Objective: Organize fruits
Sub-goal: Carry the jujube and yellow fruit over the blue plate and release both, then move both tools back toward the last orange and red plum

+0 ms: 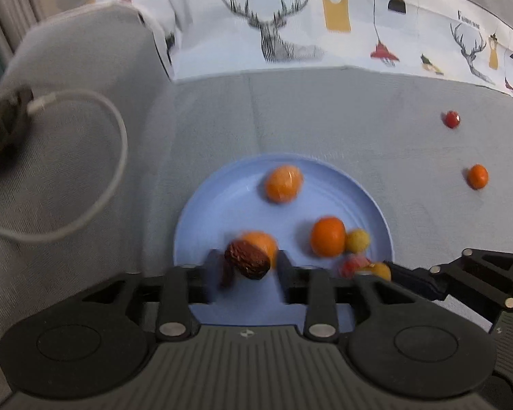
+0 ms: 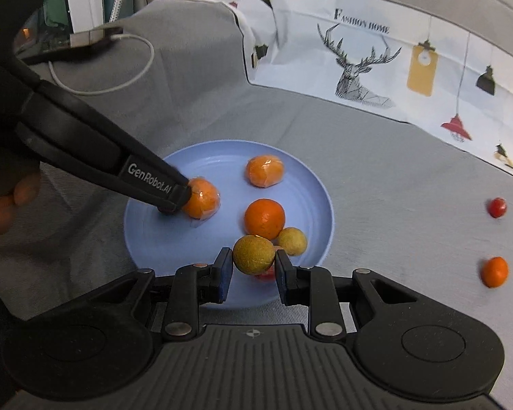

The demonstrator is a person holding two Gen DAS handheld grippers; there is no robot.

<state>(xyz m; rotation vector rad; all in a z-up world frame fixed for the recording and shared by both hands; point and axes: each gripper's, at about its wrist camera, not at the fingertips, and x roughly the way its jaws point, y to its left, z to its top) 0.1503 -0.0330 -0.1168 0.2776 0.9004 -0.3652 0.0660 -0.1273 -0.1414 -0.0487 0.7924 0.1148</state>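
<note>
In the left wrist view, the left gripper (image 1: 246,270) stands with jaws apart low in the frame, a wrinkled brown date (image 1: 247,260) loose between them over the blue plate (image 1: 201,205). In the right wrist view, the right gripper (image 2: 251,270) is clamped on a yellow-green fruit (image 2: 253,253) at lower centre, over the plate's near rim, with oranges (image 2: 264,219) lying on the plate.

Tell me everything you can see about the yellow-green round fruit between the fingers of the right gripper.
The yellow-green fruit is small and round, with dull, slightly rough-looking skin speckled with brown. It is whole and looks undamaged. The right gripper holds it by its sides, one finger pad pressing on each side, above the near edge of the blue plate. A similar yellow fruit lies on the plate just behind it; whether they touch cannot be told.
</note>
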